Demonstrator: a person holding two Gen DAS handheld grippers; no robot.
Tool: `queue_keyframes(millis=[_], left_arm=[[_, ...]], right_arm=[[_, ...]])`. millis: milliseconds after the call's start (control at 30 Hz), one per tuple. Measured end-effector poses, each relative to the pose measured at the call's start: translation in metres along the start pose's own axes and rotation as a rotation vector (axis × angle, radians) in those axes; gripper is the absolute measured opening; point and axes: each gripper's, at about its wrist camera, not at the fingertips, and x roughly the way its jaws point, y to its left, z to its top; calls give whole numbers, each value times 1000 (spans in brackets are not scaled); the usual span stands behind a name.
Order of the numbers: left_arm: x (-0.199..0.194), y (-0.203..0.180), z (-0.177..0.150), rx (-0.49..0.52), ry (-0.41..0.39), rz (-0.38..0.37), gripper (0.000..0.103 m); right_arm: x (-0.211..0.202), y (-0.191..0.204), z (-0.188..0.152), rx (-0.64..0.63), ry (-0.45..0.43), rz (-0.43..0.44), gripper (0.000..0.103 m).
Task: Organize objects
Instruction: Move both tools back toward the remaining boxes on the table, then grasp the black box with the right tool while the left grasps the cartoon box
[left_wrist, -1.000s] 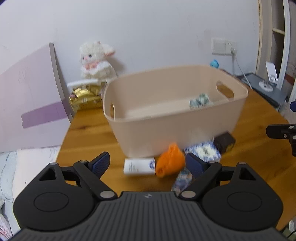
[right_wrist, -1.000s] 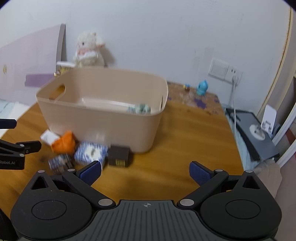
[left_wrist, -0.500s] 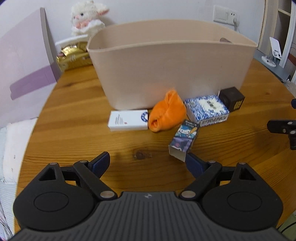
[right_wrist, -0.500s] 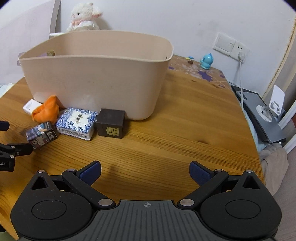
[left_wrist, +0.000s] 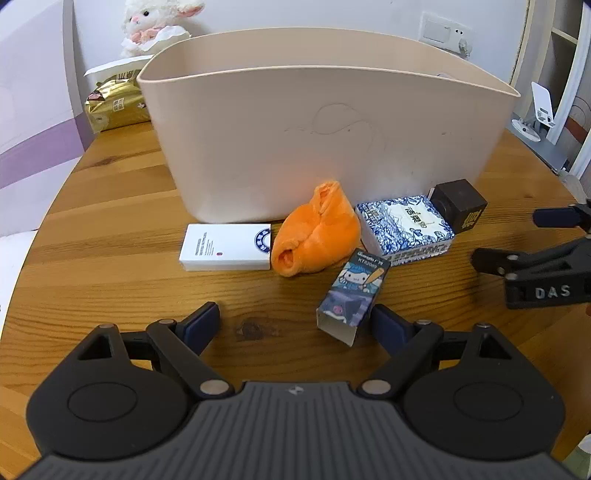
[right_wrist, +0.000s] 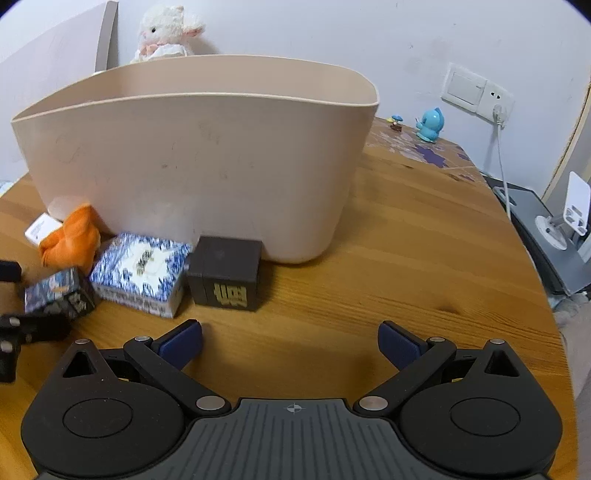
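A beige tub stands on the wooden table. Along its near wall lie a white box, an orange plush piece, a blue-and-white patterned box and a dark cube. A cartoon-printed box lies nearer, its end just inside the right finger of my open left gripper. My right gripper is open and empty, low over the table. The dark cube sits just beyond its left finger, beside the patterned box. The tub's inside is hidden.
A plush lamb and a gold packet sit behind the tub. A blue figurine stands by the wall socket. A white phone stand sits past the table's right edge. Bare wood lies right of the tub.
Both grippers have come down towards the table and closer to the row of objects. The tub's inside has dropped out of sight. Both stay open.
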Motion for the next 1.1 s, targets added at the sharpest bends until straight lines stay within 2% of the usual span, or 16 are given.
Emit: queue_keyframes(millis=[233,400,500,600,633,667,700,967,1100], left_arm=[[1,-5,2,26,-18,-31,80],[2,-7,4,36,-33,-38,73],[2,-8,6,47,-35,-52,69],[2,-9,7,56,-38,-62,57],[2,-9,7,58,-38,-67,51],[2,-9,8,58,-37,-72,48],[1,-9,8,60,-38,-76,40],[-3,-8,2,71,-44,-100,28],[-6,-7,-3,73,-46,-108,25]], right_arm=[[8,6,6,14,-19,38,102],[14,6,13,31,-17,53,97],[16,5,18,46,-18,69,85],[12,8,21,43,-29,79,59],[10,9,21,40,-31,82,45],[9,10,22,41,-31,86,41],[8,10,21,39,-28,85,41],[-4,5,10,52,-28,91,41],[-16,4,1,64,-37,85,41]])
